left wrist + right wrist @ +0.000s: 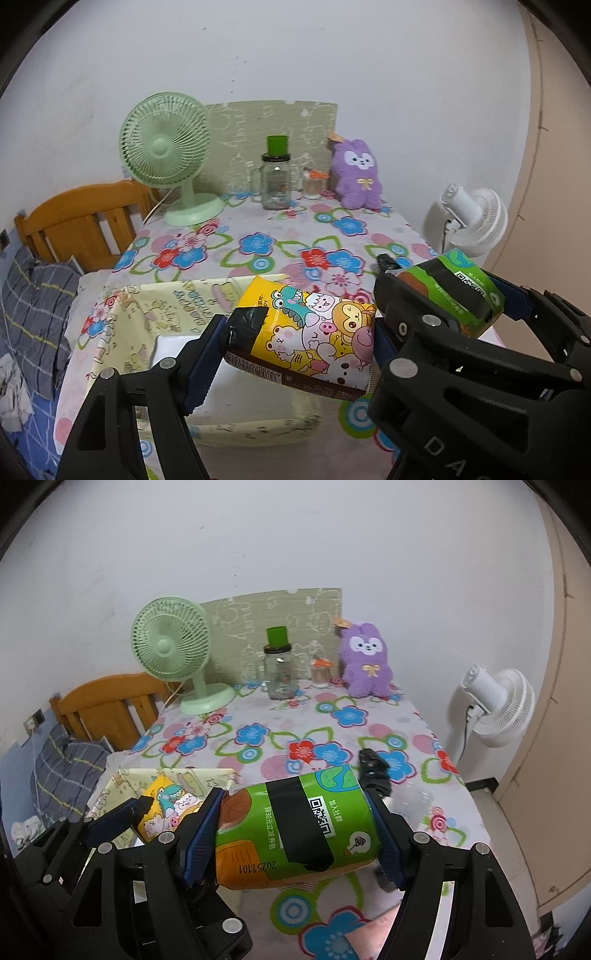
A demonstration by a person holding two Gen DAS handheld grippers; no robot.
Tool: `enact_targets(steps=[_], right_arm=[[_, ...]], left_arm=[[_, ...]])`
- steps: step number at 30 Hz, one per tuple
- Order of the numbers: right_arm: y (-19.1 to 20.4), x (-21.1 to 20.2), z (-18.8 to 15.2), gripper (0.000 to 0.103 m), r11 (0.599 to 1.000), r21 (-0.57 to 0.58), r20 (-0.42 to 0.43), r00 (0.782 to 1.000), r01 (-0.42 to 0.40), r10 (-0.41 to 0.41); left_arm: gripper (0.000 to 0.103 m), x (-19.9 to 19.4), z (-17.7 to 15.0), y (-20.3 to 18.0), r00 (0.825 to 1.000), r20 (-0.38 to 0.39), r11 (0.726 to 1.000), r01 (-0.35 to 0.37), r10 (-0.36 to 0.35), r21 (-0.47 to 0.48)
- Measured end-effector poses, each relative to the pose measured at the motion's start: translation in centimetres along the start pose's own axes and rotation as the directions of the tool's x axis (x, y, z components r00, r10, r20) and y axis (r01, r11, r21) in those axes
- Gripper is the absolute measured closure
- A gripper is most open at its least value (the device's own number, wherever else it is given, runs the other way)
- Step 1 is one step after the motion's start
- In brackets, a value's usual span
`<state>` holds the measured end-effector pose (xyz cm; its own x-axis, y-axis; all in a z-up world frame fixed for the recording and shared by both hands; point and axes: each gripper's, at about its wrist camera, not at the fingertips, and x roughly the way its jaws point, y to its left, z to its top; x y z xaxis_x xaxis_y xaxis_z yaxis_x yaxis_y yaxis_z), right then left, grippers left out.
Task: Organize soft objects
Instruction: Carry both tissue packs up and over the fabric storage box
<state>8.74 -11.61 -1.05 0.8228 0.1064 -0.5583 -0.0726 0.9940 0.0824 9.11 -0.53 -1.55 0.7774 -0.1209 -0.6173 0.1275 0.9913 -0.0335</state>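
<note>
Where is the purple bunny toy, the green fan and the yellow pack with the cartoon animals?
purple bunny toy (355, 173): left wrist view, its belly.
green fan (164, 142): left wrist view, its round grille.
yellow pack (314, 332): left wrist view, its printed front.

At the far edge of the flowered tablecloth (258, 738) stand a green desk fan (173, 657) and a glass jar (280, 675) with a green cap. A white fan (498, 701) stands right of the table, a wooden headboard (81, 218) left.
</note>
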Motion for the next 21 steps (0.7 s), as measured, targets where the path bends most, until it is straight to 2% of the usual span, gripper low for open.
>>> enact_targets(steps=[21], right_arm=[[6.1, 5.1, 1.2, 0.027, 0.993, -0.063, -0.06, 0.993, -0.103, 0.1]], left_arm=[[0.024, 2.5, 0.1, 6.4, 0.994, -0.062, 0.991, -0.097, 0.091, -0.09]])
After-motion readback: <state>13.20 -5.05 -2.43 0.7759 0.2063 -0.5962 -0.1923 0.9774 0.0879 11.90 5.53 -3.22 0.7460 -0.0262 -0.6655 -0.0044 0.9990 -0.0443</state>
